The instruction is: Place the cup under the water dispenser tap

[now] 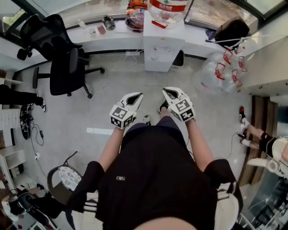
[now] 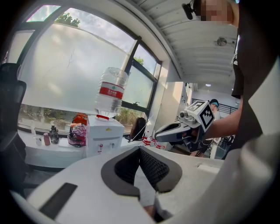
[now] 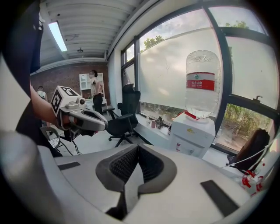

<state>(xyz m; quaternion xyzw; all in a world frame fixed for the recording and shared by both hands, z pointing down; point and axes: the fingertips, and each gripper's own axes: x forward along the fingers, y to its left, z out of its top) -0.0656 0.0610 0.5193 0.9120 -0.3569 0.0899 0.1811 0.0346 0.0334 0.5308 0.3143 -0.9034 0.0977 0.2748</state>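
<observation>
The white water dispenser (image 1: 159,45) stands against the window ledge straight ahead, with an upturned bottle (image 1: 167,9) on top. Its taps (image 2: 105,146) have nothing under them. A small pinkish cup (image 1: 101,29) stands on the ledge (image 1: 117,41) left of the dispenser, next to a small dark bottle (image 2: 54,134). My left gripper (image 1: 136,96) and right gripper (image 1: 167,92) are held side by side in front of my body, well short of the dispenser. Both are shut and hold nothing. In the left gripper view the left gripper (image 2: 140,149) points at the dispenser; the right gripper (image 3: 138,146) does the same in its own view.
A black office chair (image 1: 60,60) stands on the floor at the left. Snack bags (image 1: 135,18) lie on the ledge beside the dispenser and a dark bag (image 1: 231,29) at its right end. Several empty water bottles (image 1: 220,67) are piled at the right. Another person's feet (image 1: 245,130) show at far right.
</observation>
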